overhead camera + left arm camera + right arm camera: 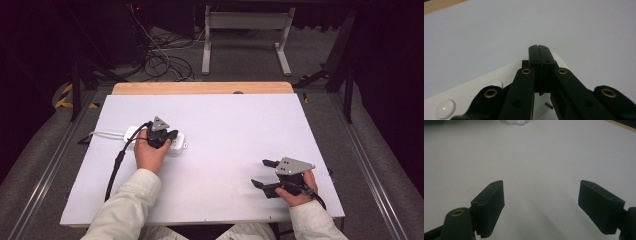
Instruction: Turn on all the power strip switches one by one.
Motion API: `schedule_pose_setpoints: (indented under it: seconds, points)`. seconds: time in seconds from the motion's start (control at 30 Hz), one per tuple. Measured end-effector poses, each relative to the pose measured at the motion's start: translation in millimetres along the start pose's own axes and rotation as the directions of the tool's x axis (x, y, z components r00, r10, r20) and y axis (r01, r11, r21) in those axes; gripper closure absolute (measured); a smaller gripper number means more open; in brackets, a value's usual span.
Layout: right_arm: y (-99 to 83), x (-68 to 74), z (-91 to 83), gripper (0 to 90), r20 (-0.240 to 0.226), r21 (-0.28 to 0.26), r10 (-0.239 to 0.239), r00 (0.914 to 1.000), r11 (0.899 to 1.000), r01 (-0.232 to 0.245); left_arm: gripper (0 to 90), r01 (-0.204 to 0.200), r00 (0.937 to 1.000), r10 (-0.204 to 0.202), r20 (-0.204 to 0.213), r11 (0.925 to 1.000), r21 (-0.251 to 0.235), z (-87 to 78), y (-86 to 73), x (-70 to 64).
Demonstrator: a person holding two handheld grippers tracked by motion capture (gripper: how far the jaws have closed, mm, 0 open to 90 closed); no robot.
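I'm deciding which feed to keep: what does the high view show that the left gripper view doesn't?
High view alone: the right tool with its jaws apart, the person's sleeves, the power strip's white cord and the floor cables. Left gripper view alone: round buttons on the strip, and that the left tool's jaws are closed together. Both: the white power strip and white table.
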State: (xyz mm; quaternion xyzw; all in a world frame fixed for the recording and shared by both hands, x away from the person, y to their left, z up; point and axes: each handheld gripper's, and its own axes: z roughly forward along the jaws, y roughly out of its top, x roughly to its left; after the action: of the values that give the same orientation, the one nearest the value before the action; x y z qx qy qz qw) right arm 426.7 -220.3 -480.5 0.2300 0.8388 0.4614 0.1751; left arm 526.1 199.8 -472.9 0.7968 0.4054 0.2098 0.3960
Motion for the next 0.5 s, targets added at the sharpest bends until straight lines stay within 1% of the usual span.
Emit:
schedule_pose_setpoints:
  seconds: [0.03,0.07,0.1,0.13,0.2,0.33,0.37,0.4,0.47,0.5]
  points:
    - [0.0,0.0,0.1,21.6,0.001,0.000,0.000,1.0000,1.000,0.000,90.0,0.001,1.0000,-0.001,-0.005,1.0000,0.000,0.0,-0.1,0.5]
    - [0.0,0.0,0.2,21.6,0.001,0.000,0.000,1.0000,1.000,0.000,90.0,0.002,1.0000,-0.002,-0.001,1.0000,0.000,0.2,-0.2,1.0]
    - [0.0,-0.1,0.3,21.6,0.001,0.001,0.000,1.0000,1.000,0.000,90.0,0.013,0.9999,-0.013,0.005,0.9999,0.005,0.1,-0.3,0.9]
    - [0.0,0.0,0.4,21.6,0.001,0.001,0.000,1.0000,1.000,0.000,90.0,0.005,1.0000,-0.005,-0.008,1.0000,0.005,0.0,0.0,1.0]
    - [0.0,0.2,0.5,21.6,0.001,0.002,0.000,1.0000,1.000,0.000,90.0,-0.001,1.0000,0.001,-0.009,1.0000,0.005,1.0,-0.2,-0.3]
    - [0.0,0.7,1.0,21.6,-0.002,0.006,-0.001,1.0000,1.000,0.001,90.0,-0.032,0.9990,0.032,-0.032,0.9994,0.015,1.8,0.6,-3.0]
    - [-0.1,0.9,1.1,21.6,-0.002,0.006,-0.001,1.0000,1.000,0.001,90.0,-0.035,0.9985,0.036,-0.042,0.9992,0.017,1.8,0.8,-3.8]
    - [0.0,1.1,1.1,21.6,-0.003,0.006,-0.001,1.0000,1.000,0.001,90.0,-0.035,0.9987,0.036,-0.037,0.9992,0.019,2.0,0.9,-4.1]
    - [-0.1,1.2,0.8,21.6,-0.002,0.007,-0.003,1.0000,1.000,0.003,90.0,-0.031,0.9985,0.032,-0.043,0.9993,0.020,2.5,1.1,-4.0]
    - [-0.2,1.1,1.0,21.6,-0.003,0.006,-0.002,1.0000,1.000,0.002,90.0,-0.034,0.9986,0.035,-0.039,0.9989,0.031,3.3,2.1,-4.5]
